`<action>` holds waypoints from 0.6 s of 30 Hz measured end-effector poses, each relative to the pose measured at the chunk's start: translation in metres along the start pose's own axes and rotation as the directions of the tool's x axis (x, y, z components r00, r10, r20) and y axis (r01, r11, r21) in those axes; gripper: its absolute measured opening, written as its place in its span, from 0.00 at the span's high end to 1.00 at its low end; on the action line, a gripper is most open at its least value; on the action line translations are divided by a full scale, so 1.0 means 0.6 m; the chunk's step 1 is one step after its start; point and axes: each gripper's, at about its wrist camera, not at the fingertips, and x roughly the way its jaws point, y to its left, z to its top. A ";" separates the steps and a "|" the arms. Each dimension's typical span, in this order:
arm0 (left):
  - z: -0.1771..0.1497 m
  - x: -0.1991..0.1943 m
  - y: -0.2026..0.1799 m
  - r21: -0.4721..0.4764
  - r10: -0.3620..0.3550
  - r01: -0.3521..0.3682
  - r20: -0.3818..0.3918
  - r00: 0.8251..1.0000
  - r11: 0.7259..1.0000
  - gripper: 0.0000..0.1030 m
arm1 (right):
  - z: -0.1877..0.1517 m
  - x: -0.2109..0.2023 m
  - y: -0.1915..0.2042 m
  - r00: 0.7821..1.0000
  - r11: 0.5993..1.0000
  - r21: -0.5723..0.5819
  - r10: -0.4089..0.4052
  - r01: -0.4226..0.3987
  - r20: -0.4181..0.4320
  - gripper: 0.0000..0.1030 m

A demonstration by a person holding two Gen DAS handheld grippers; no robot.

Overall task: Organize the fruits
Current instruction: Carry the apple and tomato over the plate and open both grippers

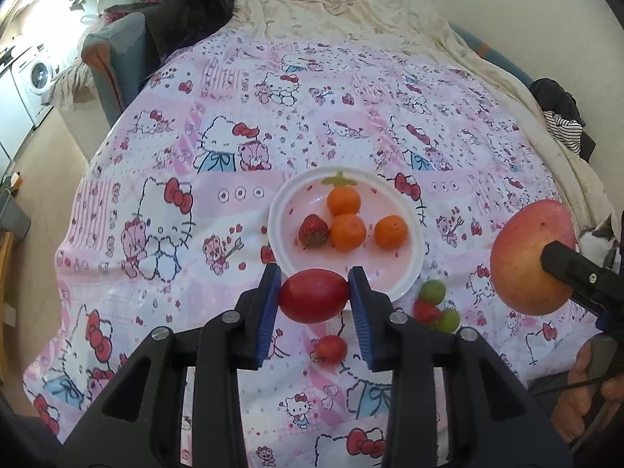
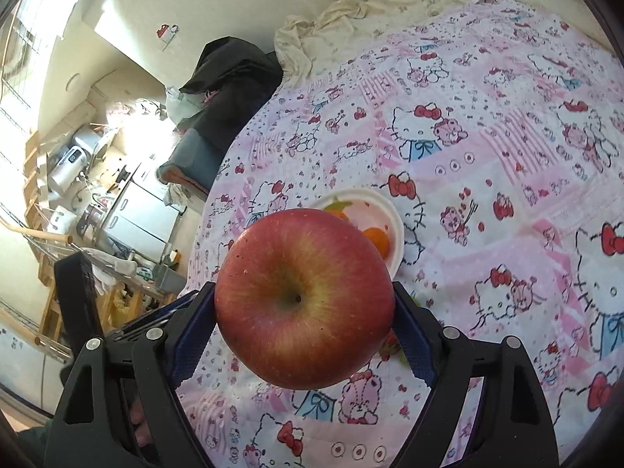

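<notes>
A pink-and-white cartoon-cat bedspread (image 1: 241, 124) fills most of both views, spread over a bed with a crumpled cream sheet (image 1: 351, 11) along the upper edge of the frame. At the upper left of the left wrist view a grey-blue chair (image 1: 113, 58) draped with dark clothes stands beside the bed, and further left a white washing machine (image 1: 37, 78) sits at the frame's edge. Just right of centre lies a white plate (image 1: 284, 210) holding three oranges (image 1: 343, 199) and a strawberry (image 1: 313, 231) to their left. The large red-yellow apple (image 2: 304, 296) fills the middle of the right wrist view, pinched at its sides between the blue pads of the right gripper (image 2: 304, 308), whose jaws stand wide around it; in the left wrist view the same apple hangs at the right edge, above the bedspread. The left gripper (image 1: 315, 296) in the lower centre is nearly closed, its pads pressing both ends of a small red oval tomato (image 1: 314, 295) held in front of the plate's near rim. On the bedspread below and right of the plate lie two green grapes (image 1: 432, 290), a second strawberry (image 1: 426, 312) between them, and a smaller red tomato (image 1: 330, 349) just under the left gripper. A hand (image 1: 585, 386) shows at the lower right.
</notes>
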 end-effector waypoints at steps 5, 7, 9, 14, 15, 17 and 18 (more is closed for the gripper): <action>0.022 0.002 -0.002 0.048 0.022 -0.023 0.014 1.000 0.999 0.70 | 0.023 0.011 0.005 1.000 1.000 -0.014 -0.004 0.004 -0.017 0.16; 0.032 0.004 -0.003 0.059 0.020 -0.020 0.014 1.000 0.998 0.70 | 0.035 0.016 0.015 1.000 0.999 -0.045 -0.011 0.010 -0.017 0.16; 0.040 0.004 -0.002 0.062 0.020 -0.021 0.019 1.000 0.998 0.70 | 0.044 0.020 0.022 1.000 0.997 -0.074 -0.019 0.018 -0.015 0.16; 0.068 0.013 0.004 0.056 0.013 -0.014 0.016 1.000 0.998 0.70 | 0.067 0.044 0.021 0.999 0.996 -0.082 -0.040 0.037 -0.033 0.16; 0.074 0.016 0.005 0.055 0.011 -0.012 0.012 1.000 0.998 0.70 | 0.070 0.049 0.018 0.998 0.996 -0.077 -0.041 0.038 -0.038 0.16; 0.085 0.026 0.006 0.059 0.009 -0.009 0.004 1.000 0.998 0.70 | 0.074 0.062 0.010 0.997 0.997 -0.066 -0.050 0.046 -0.056 0.16; 0.090 0.032 0.006 0.061 0.012 -0.012 -0.002 1.000 0.998 0.70 | 0.076 0.066 0.006 0.997 0.997 -0.061 -0.054 0.050 -0.062 0.16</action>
